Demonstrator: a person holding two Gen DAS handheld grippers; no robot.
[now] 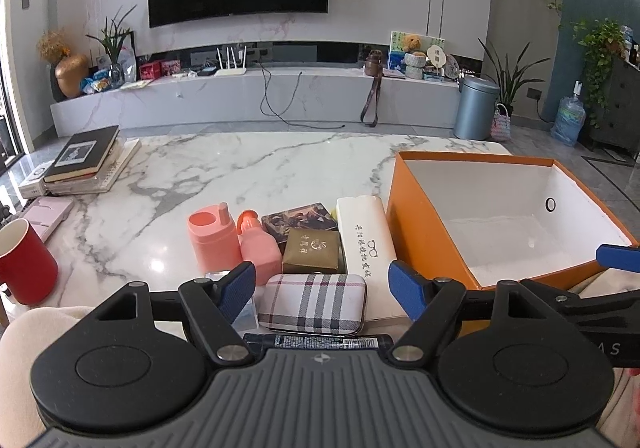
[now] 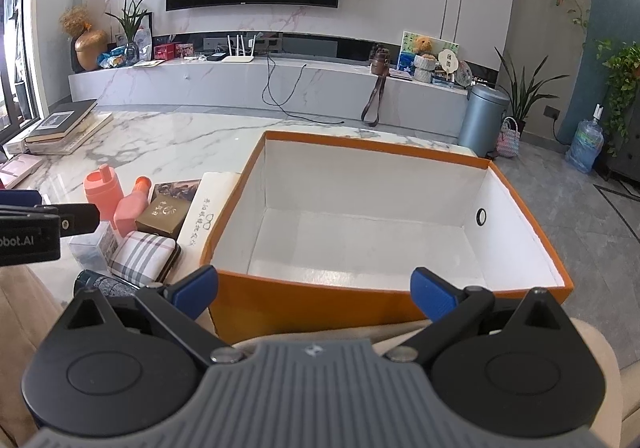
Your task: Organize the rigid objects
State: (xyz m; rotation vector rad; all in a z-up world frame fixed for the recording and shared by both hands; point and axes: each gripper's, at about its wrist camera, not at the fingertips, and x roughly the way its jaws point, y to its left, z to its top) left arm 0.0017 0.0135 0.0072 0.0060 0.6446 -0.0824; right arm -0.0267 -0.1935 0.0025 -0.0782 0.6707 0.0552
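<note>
Orange box (image 2: 320,302) sat empty on the marble table (image 1: 240,164), probably the bin for everything. Items bunched just left of it: white glasses case (image 1: 362,236), plaid case (image 1: 316,302), pink bottles (image 1: 214,240), gold box (image 1: 312,252). Your left gripper (image 1: 322,290) was spread wide facing the plaid case, holding nothing; right gripper (image 2: 314,288) also wide, w/ nothing in it, facing the box.

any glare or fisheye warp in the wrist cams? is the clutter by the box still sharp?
Left wrist: window glare patches on the marble table, TV edges bowed, plaid case sharp between the open left tool. Right wrist: orange box rim curved by the lens, white interior bright but not blown out, open right tool crisp.
</note>
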